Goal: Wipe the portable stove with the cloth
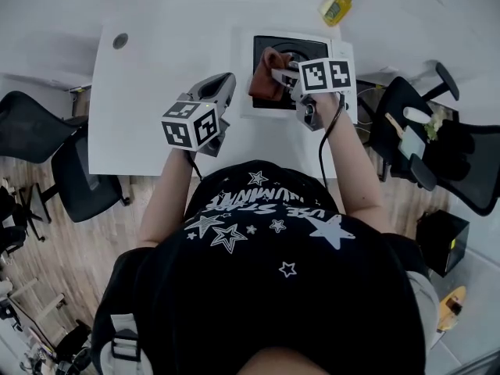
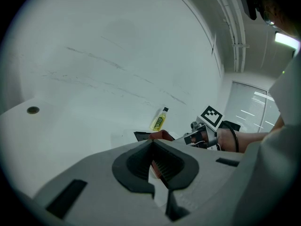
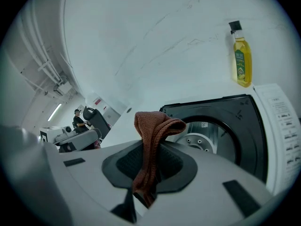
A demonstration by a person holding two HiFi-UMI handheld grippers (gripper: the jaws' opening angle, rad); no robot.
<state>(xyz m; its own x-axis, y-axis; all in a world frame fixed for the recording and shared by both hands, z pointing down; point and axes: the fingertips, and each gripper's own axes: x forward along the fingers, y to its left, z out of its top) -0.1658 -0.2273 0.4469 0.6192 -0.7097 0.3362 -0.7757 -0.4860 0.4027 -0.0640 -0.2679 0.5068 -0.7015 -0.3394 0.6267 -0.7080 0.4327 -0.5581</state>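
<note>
The right gripper point(image 1: 275, 75) fingers are clenching the brown cloth point(image 3: 153, 140) over the portable stove point(image 1: 289, 47) on the desk point(image 1: 156, 92), perhaps touching its black top. The left gripper point(image 1: 223, 84), beside the stove, is idling with its fingers closed on nothing. I judge the wiping is in hand; the next move calls for pressing the cloth flat and sweeping it across.

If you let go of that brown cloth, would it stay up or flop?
Probably flop. Pinched in the right gripper, the cloth folds over on top and dangles below the jaws, so it looks soft and limp. Its knitted surface likely grips rather than slips, and one pinch holds it, so it's probably light.
</note>
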